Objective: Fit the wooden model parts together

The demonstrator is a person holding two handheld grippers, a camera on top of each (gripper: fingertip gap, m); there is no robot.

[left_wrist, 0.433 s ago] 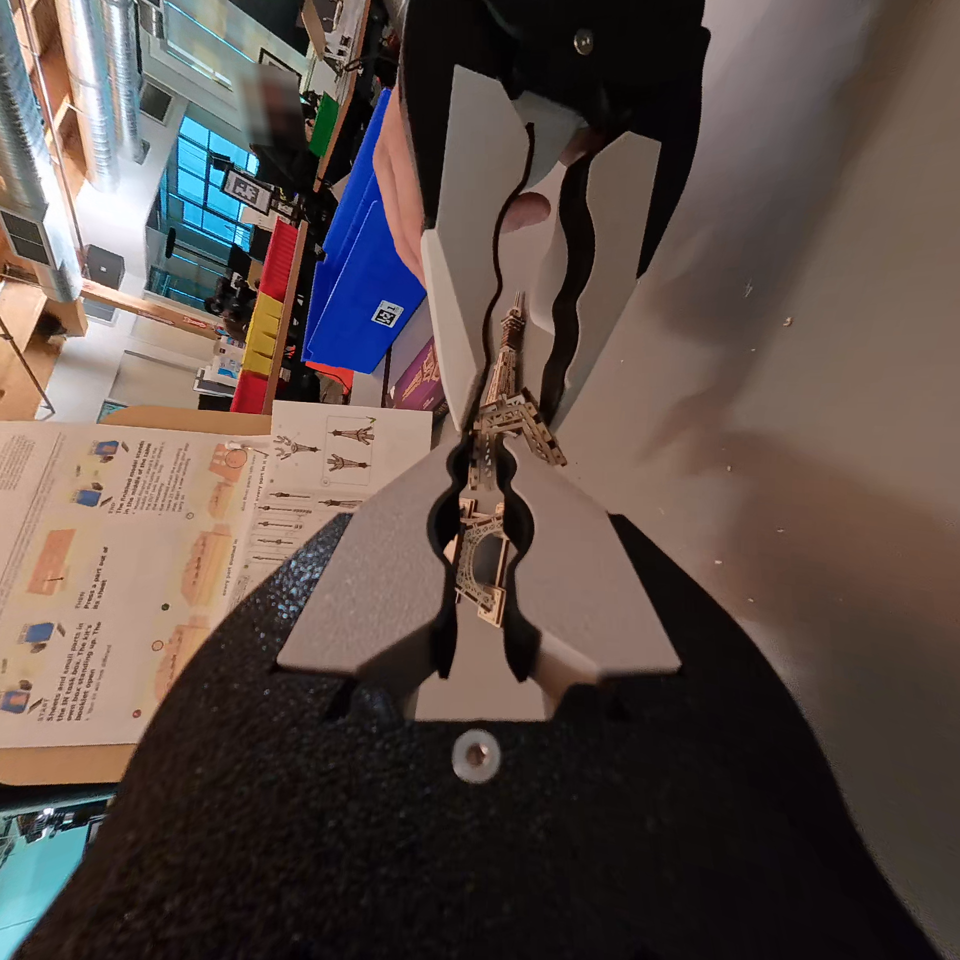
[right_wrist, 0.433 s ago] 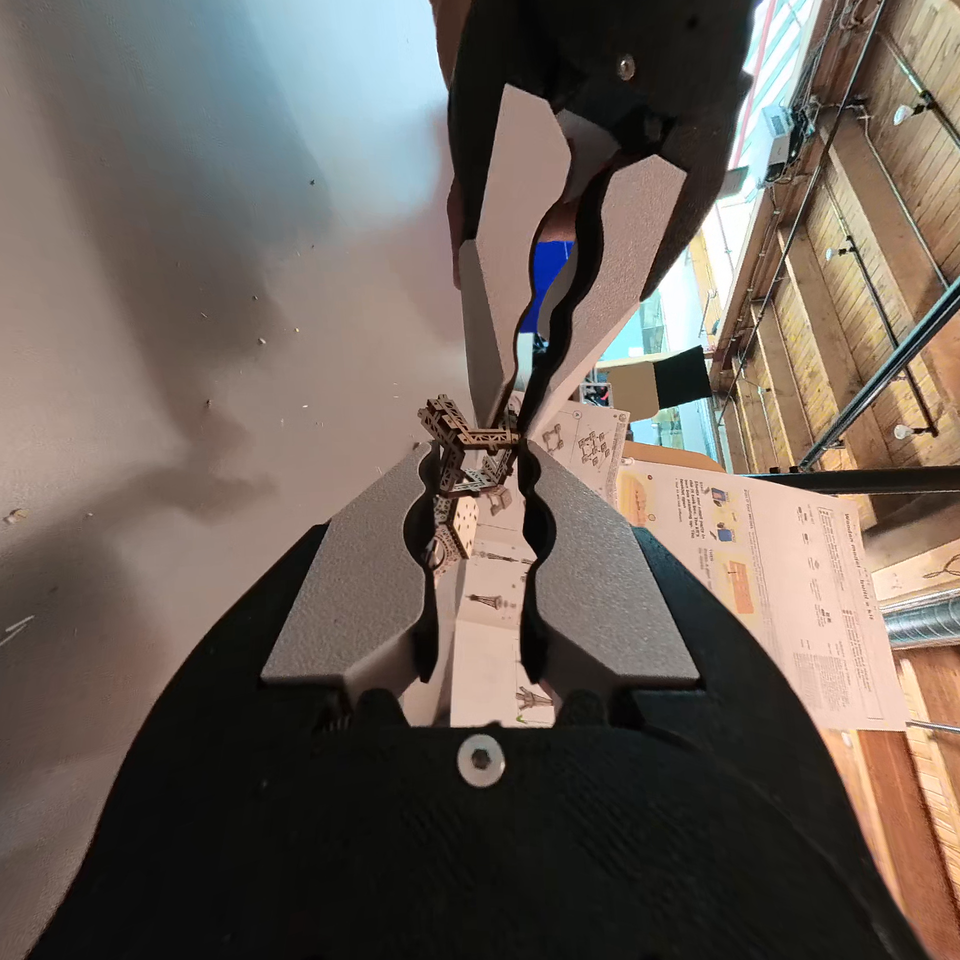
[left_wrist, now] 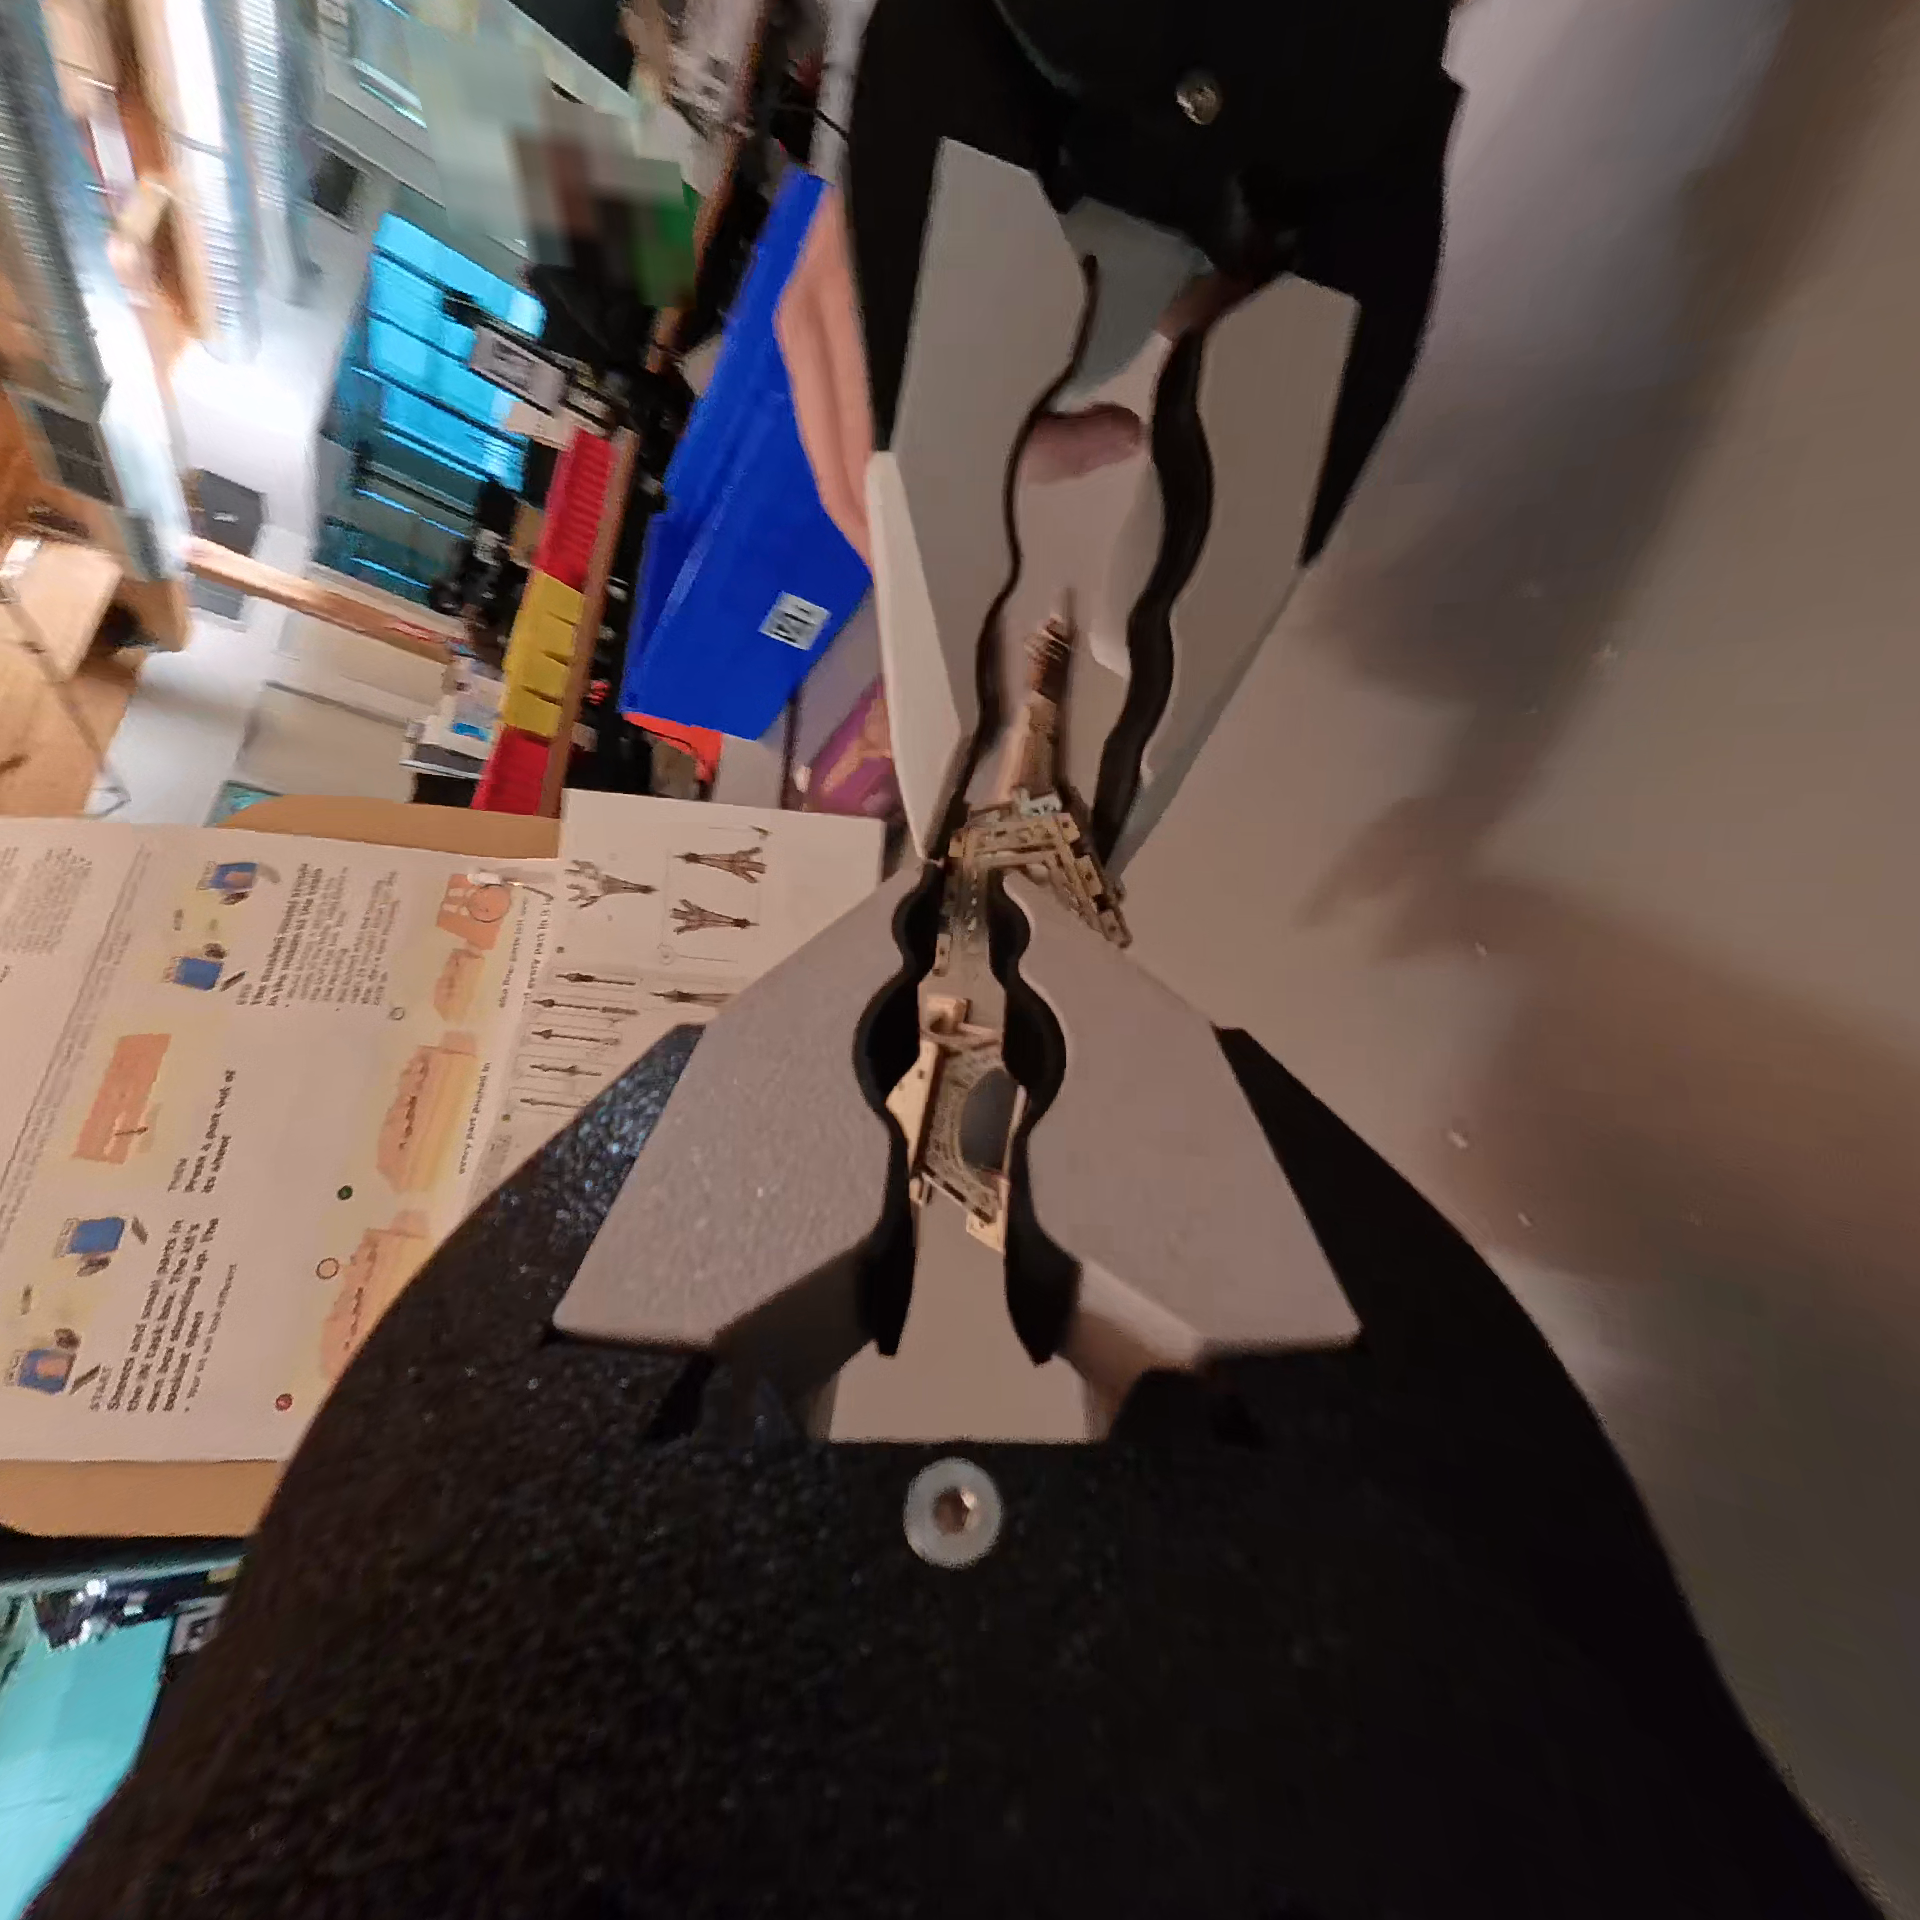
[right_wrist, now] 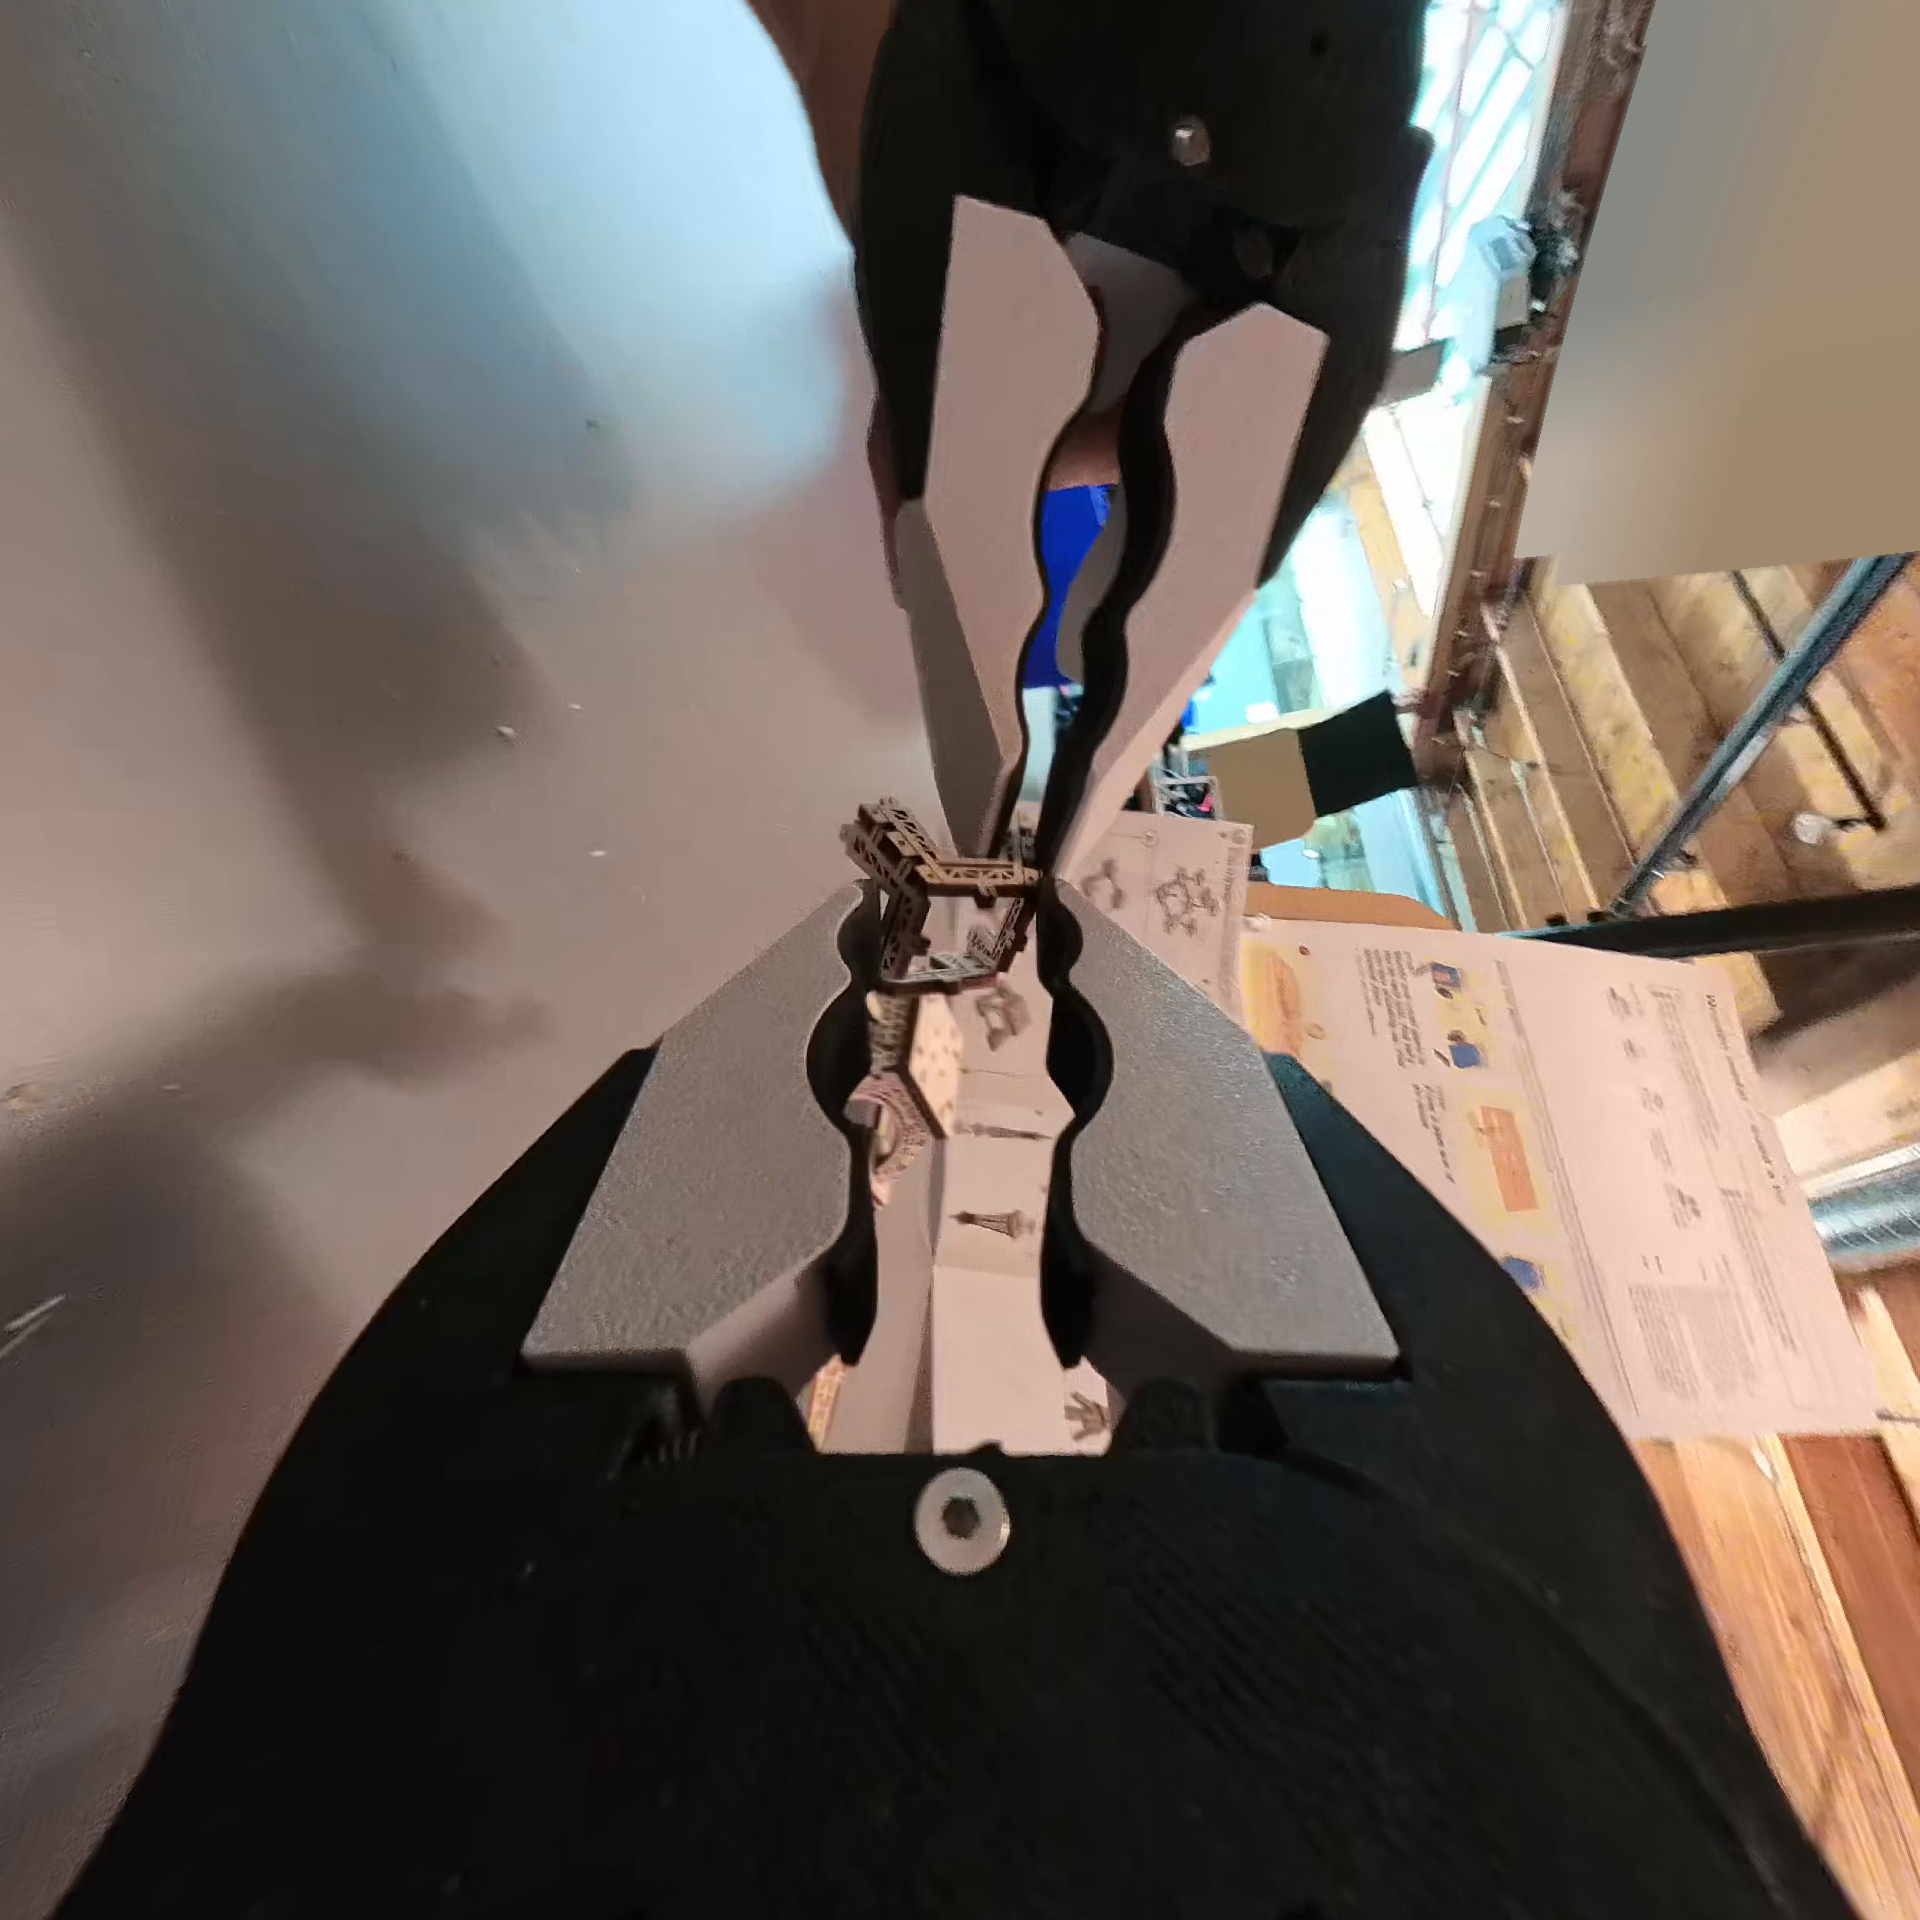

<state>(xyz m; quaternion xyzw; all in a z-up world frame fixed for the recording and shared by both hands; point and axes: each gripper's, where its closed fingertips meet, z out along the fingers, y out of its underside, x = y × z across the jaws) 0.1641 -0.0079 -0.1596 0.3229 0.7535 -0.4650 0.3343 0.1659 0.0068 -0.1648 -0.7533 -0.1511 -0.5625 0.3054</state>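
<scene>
At frame centre the left gripper pinches the base of a wooden tower model. The right gripper reaches down from the top, its tips meeting the model's lattice platform. An instruction sheet lies at left, with a blue bin above it.

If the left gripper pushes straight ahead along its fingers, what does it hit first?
Most likely the right gripper: its fingertips face the left gripper nearly tip to tip, both on the wooden tower model. Depth is hard to judge.
</scene>
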